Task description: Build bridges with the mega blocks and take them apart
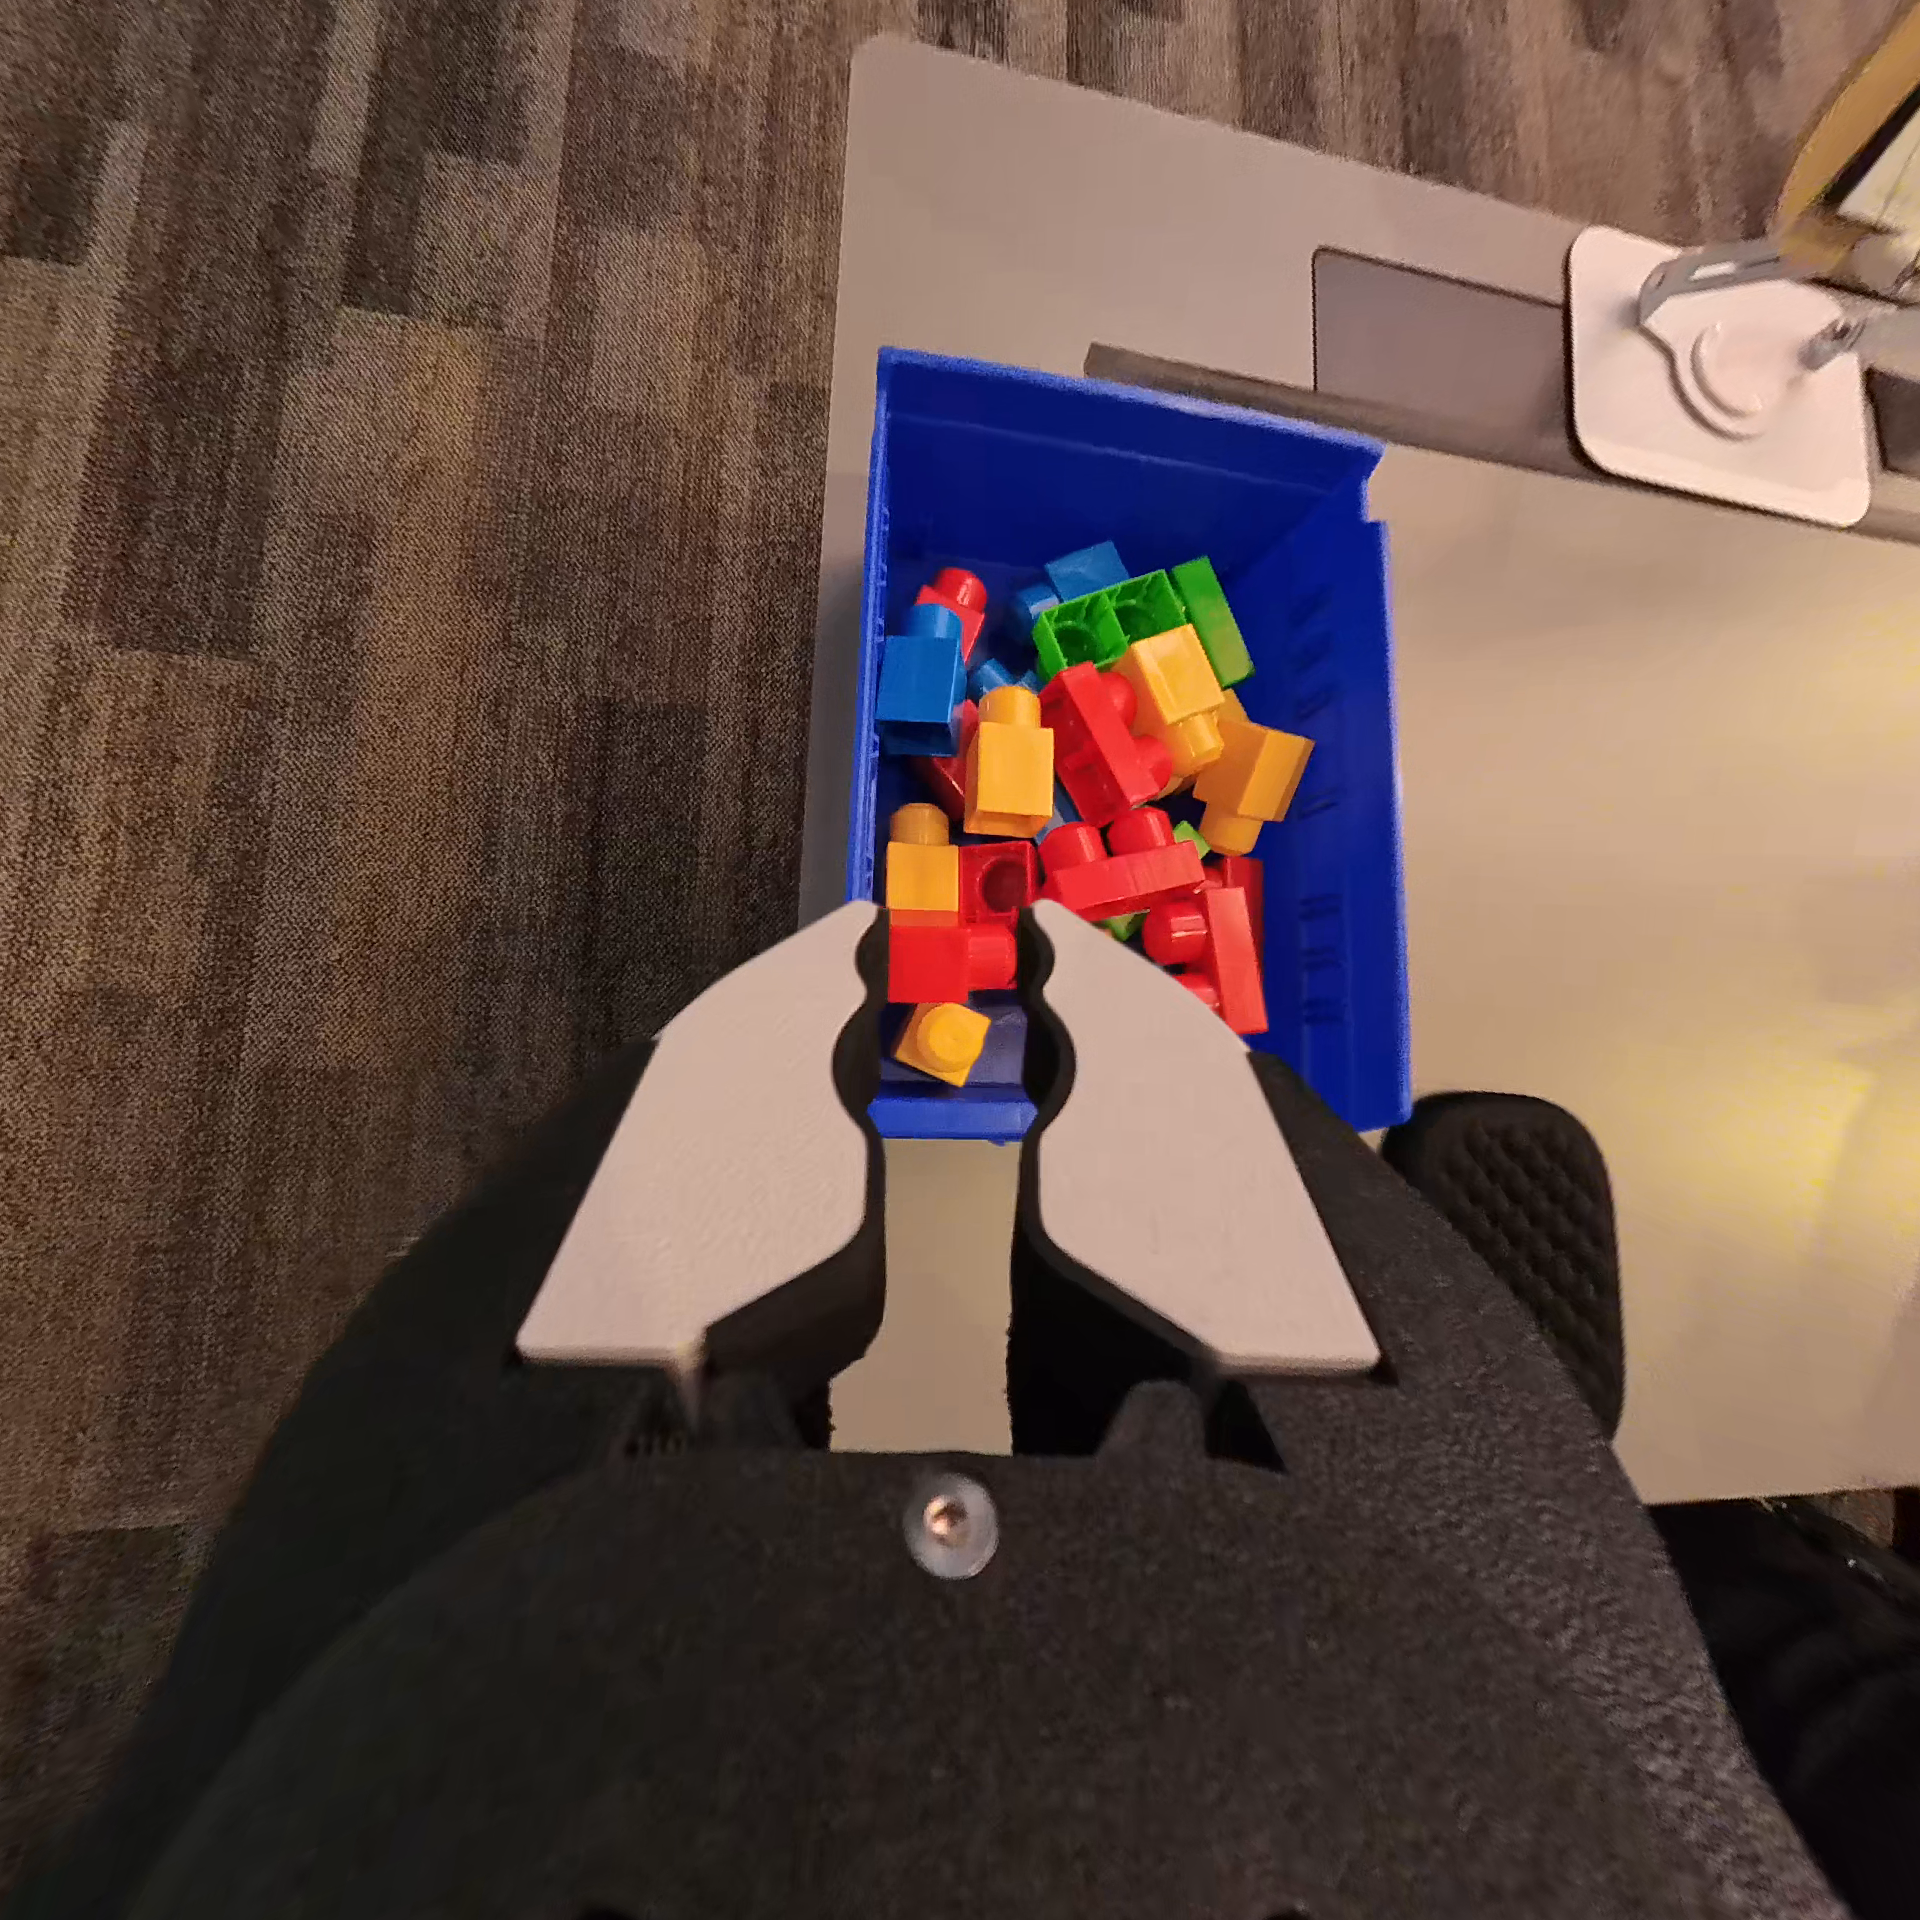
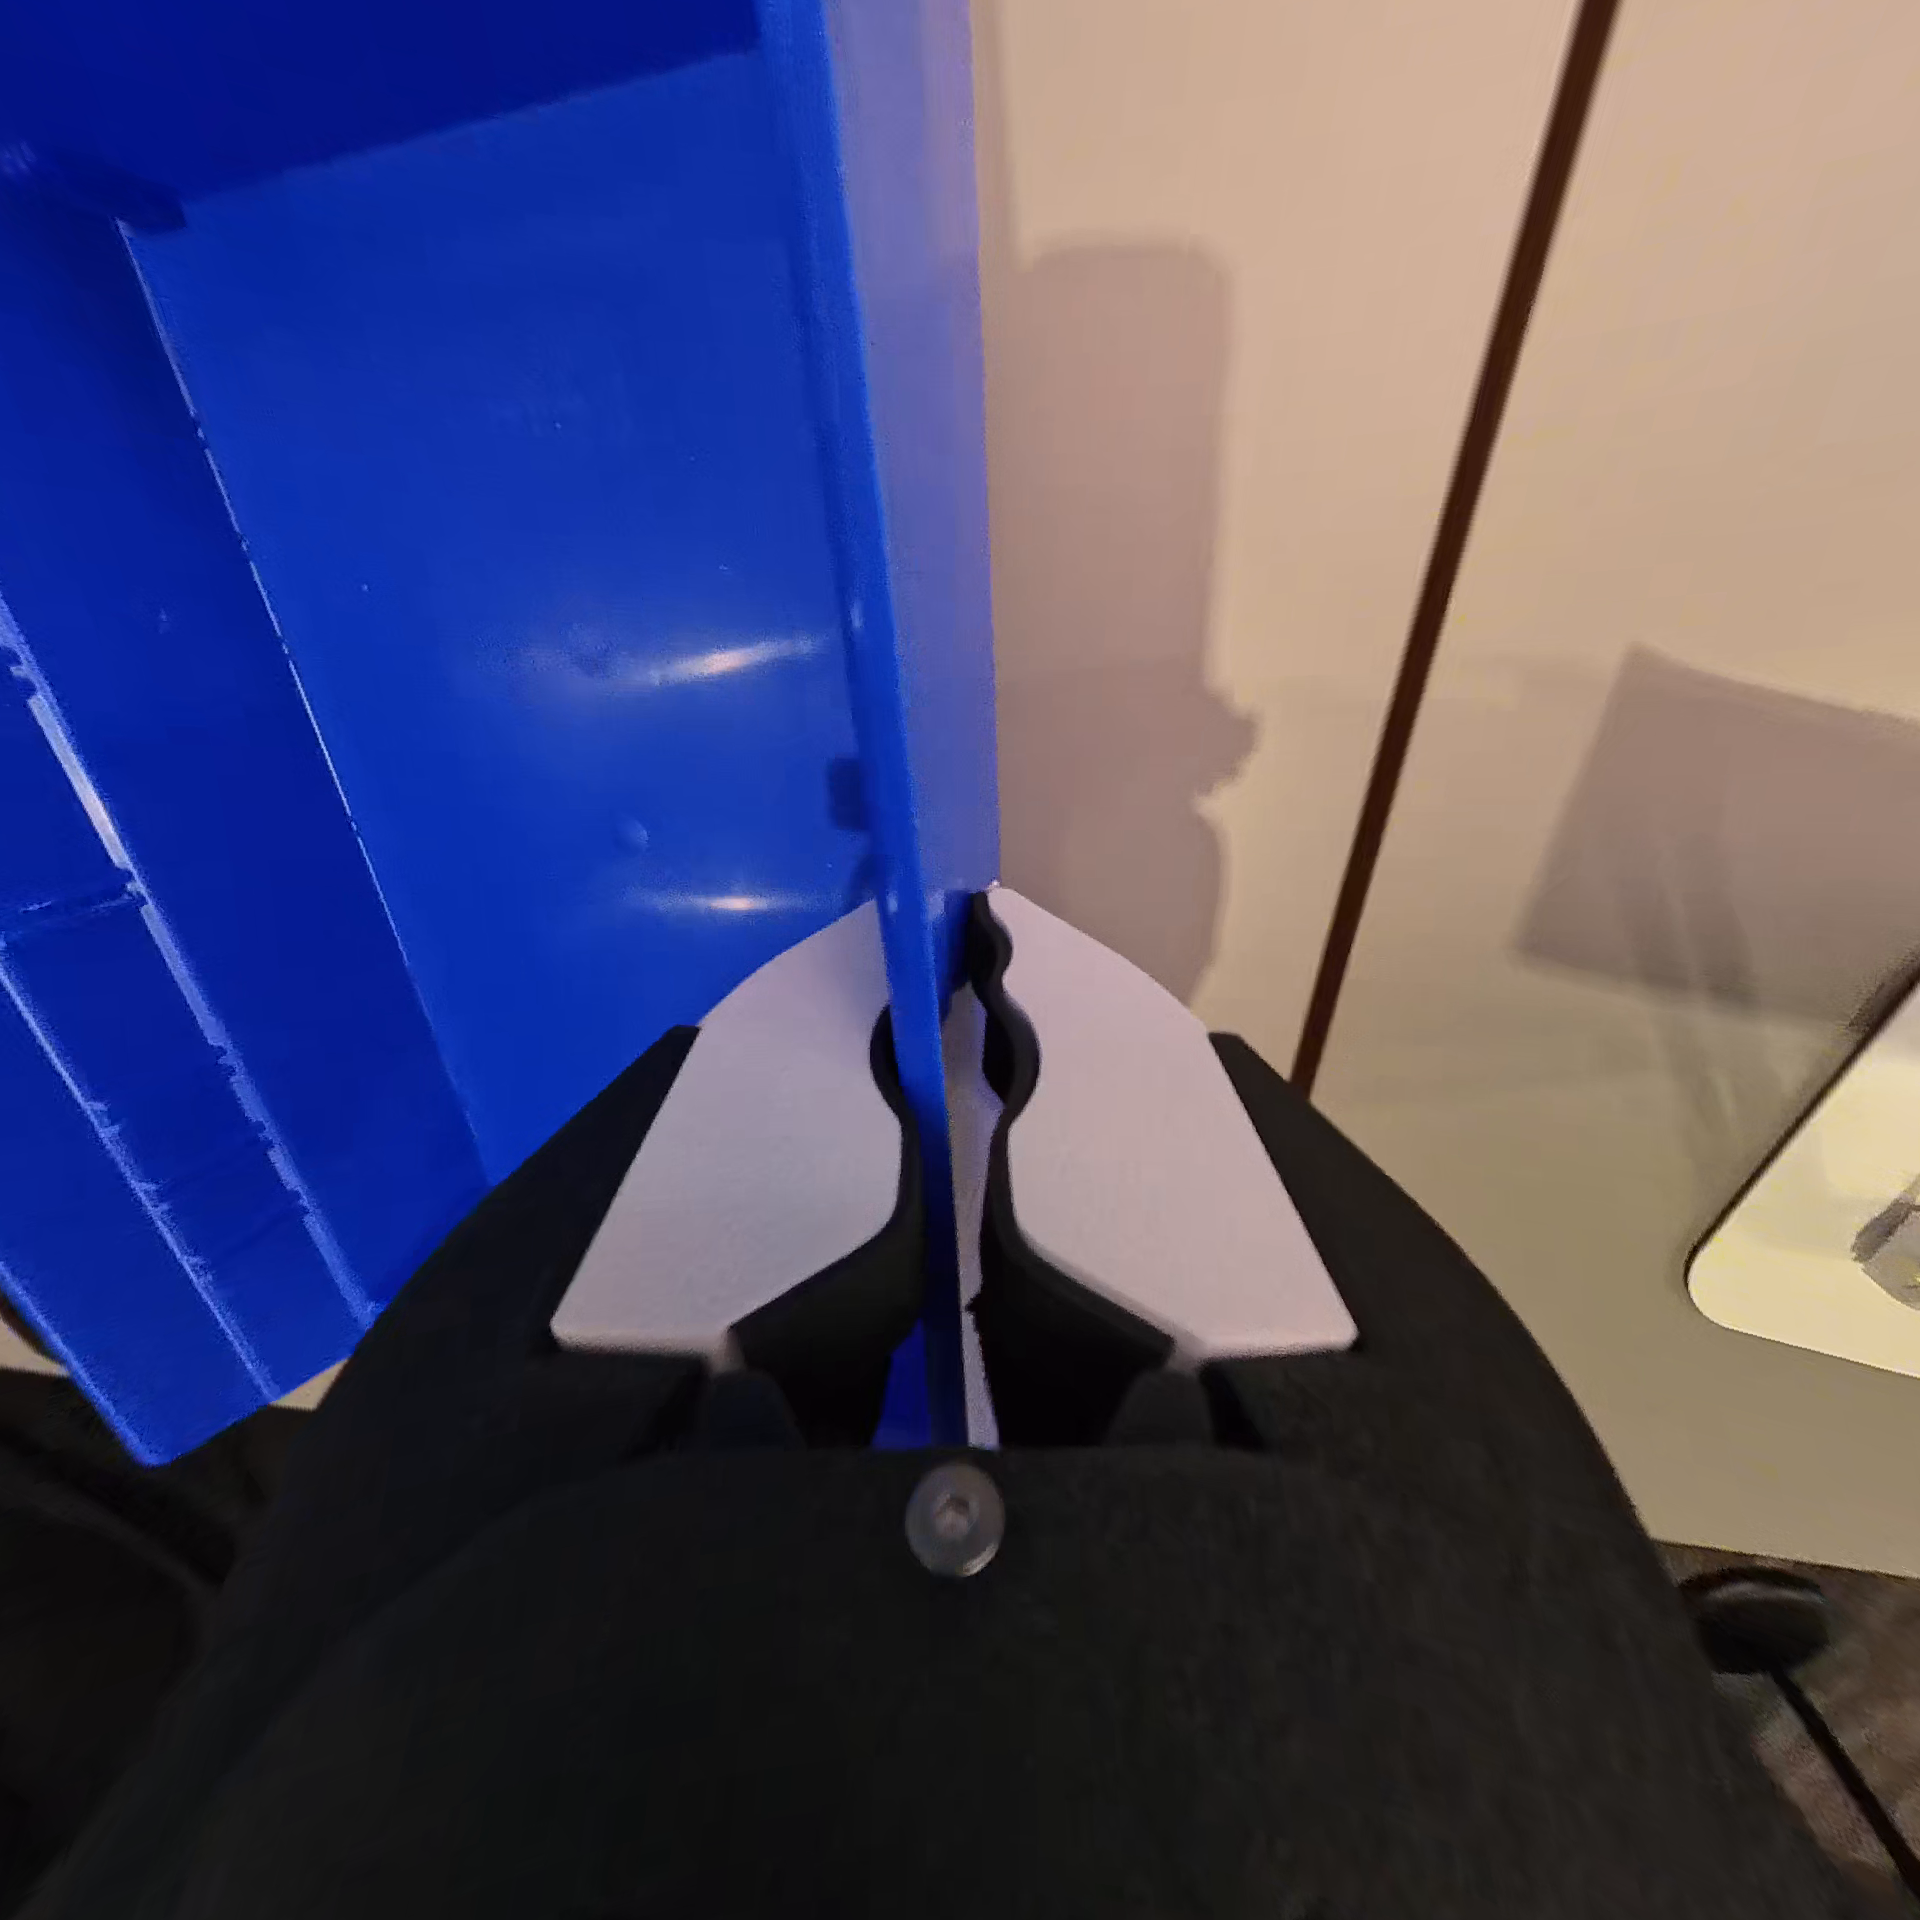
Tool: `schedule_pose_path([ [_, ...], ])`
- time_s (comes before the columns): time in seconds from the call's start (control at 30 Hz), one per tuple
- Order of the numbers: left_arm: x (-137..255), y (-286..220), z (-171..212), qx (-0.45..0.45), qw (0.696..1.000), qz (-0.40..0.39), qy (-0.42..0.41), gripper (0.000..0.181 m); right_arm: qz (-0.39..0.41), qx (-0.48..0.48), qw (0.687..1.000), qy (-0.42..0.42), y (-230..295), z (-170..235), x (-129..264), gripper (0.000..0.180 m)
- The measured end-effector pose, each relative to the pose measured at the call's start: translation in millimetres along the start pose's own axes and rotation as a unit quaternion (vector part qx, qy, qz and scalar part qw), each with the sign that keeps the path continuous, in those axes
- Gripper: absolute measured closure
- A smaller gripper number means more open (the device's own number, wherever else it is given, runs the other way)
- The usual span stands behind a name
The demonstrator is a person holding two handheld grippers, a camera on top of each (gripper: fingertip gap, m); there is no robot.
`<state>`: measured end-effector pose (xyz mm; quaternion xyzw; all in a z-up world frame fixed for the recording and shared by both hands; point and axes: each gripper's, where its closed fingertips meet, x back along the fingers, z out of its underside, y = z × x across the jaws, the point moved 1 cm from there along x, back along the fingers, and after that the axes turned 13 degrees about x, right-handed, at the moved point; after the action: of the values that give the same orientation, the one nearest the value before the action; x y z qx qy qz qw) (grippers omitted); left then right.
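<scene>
The blue bin (image 1: 1340,790) stands on the grey table (image 1: 1610,831), at 12 o'clock from the left gripper (image 1: 951,914). It holds loose blocks (image 1: 1081,769) in red, yellow, blue and green. The left gripper's tongs are apart, their tips over the bin's near end, with a red block (image 1: 951,958) showing in the gap between them (contact cannot be told). The right gripper (image 2: 951,914) is clamped on the bin's thin wall (image 2: 904,935), which runs toward 12 o'clock between its fingers (image 2: 1101,1122). A white base plate (image 1: 1714,374) lies at 2 o'clock in the left wrist view.
</scene>
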<state>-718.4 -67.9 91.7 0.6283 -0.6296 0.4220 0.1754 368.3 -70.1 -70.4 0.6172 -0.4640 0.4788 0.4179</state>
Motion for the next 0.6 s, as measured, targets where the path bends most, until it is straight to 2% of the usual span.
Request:
schedule_pose_path([
  [0.3, 9.7, -25.9, 2.3, 0.001, 1.000, -0.017, 0.000, 0.158, -0.065, -0.051, 0.996, -0.021, -32.1, 0.1, -31.3, 0.173],
  [0.43, 12.8, -33.2, 1.6, -0.005, 0.999, -0.033, -0.001, 0.157, -0.062, -0.049, 0.996, -0.030, -45.1, -1.3, -32.7, 0.173],
  [0.6, 15.0, -41.7, -1.9, -0.003, 1.000, -0.030, -0.006, 0.157, -0.057, -0.028, 0.998, -0.002, -51.2, 6.4, -37.6, 0.173],
])
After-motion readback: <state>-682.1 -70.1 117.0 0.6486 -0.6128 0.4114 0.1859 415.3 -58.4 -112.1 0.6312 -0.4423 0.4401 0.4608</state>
